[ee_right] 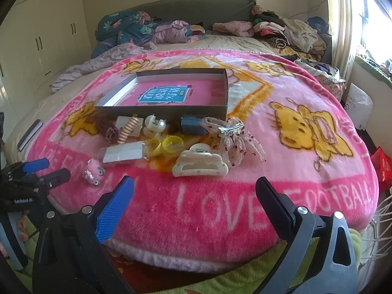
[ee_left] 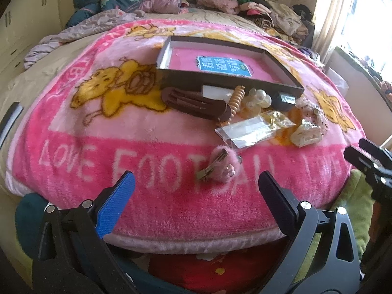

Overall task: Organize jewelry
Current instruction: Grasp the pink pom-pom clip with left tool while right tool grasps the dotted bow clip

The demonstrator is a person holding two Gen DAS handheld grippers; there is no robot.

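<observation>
Both grippers hover at the near edge of a bed covered by a pink football blanket [ee_right: 220, 208], and both are released, fingers spread wide with nothing between them.

In the left wrist view, the left gripper [ee_left: 196, 203] fills the bottom of the frame. A pink fuzzy hair clip [ee_left: 221, 165] lies on the blanket just above the gap between its fingers, nearer the middle than either pad, not touching them. Higher up, at centre frame, sit a brown snap clip [ee_left: 196, 103], a golden spiral hair tie [ee_left: 236, 98] and a clear plastic packet [ee_left: 250, 129]. The right gripper's tips poke in at the right edge.

In the right wrist view, the right gripper [ee_right: 194, 201] frames the word LOVE. A cream claw clip [ee_right: 199, 164] lies just above the gap, apart from the fingers. A sheer spotted bow clip [ee_right: 232, 137] lies beside it to the upper right, yellow rings [ee_right: 169, 144] to its upper left. Behind the pile, upper centre, stands an open shallow cardboard box [ee_right: 161, 110] with a pink floor and blue label, holding no jewelry.
</observation>
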